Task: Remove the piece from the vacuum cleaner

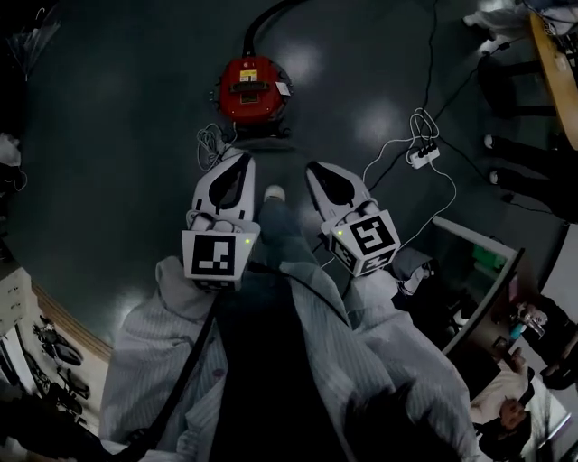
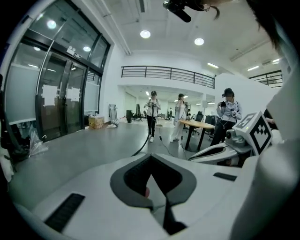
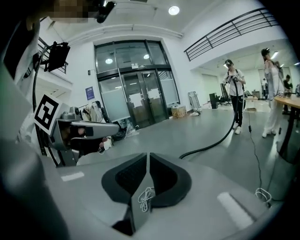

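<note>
At upper centre of the head view, the red vacuum (image 1: pixel 251 87) stands on the floor. Its long axis runs roughly up-down in frame, and its hose (image 1: pixel 264 20) leaves toward the top edge. Below it and well apart, the left gripper (image 1: pixel 244 161) and right gripper (image 1: pixel 312 168) point up-frame toward it, side by side.

Left gripper view: the jaws are pressed together on nothing, and the hose (image 2: pixel 143 149) lies on the floor beyond.

Right gripper view: the jaws are likewise together and empty, and the hose (image 3: pixel 220 136) curves off toward the right.
</note>
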The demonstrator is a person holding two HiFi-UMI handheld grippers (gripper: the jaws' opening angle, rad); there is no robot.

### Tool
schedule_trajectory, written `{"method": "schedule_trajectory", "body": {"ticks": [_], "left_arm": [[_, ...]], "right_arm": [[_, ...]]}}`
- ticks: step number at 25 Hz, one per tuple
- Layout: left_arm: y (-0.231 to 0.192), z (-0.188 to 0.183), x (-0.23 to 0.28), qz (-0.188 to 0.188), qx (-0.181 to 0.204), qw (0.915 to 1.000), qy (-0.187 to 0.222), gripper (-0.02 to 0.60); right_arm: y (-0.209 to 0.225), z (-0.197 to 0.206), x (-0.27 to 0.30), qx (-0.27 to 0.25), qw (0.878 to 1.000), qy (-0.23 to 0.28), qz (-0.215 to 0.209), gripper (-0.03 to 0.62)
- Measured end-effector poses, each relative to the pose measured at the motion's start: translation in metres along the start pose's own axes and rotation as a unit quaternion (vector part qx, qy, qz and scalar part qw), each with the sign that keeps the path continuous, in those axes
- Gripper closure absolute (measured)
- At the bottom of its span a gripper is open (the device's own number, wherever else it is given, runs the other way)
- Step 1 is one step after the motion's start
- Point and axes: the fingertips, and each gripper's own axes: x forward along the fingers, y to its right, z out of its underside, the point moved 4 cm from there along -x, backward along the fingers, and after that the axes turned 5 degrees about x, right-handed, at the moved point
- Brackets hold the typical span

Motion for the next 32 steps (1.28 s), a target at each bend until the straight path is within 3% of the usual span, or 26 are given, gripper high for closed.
{"method": "schedule_trajectory", "body": {"ticks": [4, 9, 12, 15, 19, 24, 27, 32], "left_arm": [[-0.03, 0.047, 0.077, 0.021, 0.019, 0.9979, -0.059, 0.577], [-0.063, 0.151, 0.181, 0.082, 0.018, 0.9896, -0.117, 0.575], [-0.075, 0.218, 0.237, 0.102, 0.069, 0.9819, -0.144, 0.574], [-0.083, 0.279, 0.274, 0.135, 0.124, 0.969, -0.165, 0.571], [-0.093, 0.344, 0.294, 0.181, 0.166, 0.9483, -0.201, 0.459], [-0.095, 0.381, 0.313, 0.195, 0.219, 0.9298, -0.223, 0.42], [-0.093, 0.393, 0.322, 0.197, 0.24, 0.9213, -0.234, 0.42], [-0.093, 0.396, 0.327, 0.174, 0.257, 0.9227, -0.229, 0.42]], "right_arm": [[0.051, 0.028, 0.06, 0.01, 0.999, -0.04, -0.012, 0.589], [0.113, 0.106, 0.146, -0.002, 0.993, -0.12, -0.012, 0.58], [0.149, 0.169, 0.199, -0.029, 0.986, -0.164, -0.017, 0.568], [0.172, 0.239, 0.241, -0.102, 0.966, -0.235, -0.038, 0.521], [0.182, 0.304, 0.278, -0.172, 0.94, -0.286, -0.072, 0.472], [0.183, 0.35, 0.309, -0.229, 0.907, -0.337, -0.102, 0.438], [0.186, 0.364, 0.316, -0.254, 0.894, -0.358, -0.094, 0.43], [0.186, 0.37, 0.32, -0.268, 0.876, -0.39, -0.097, 0.455]]}}
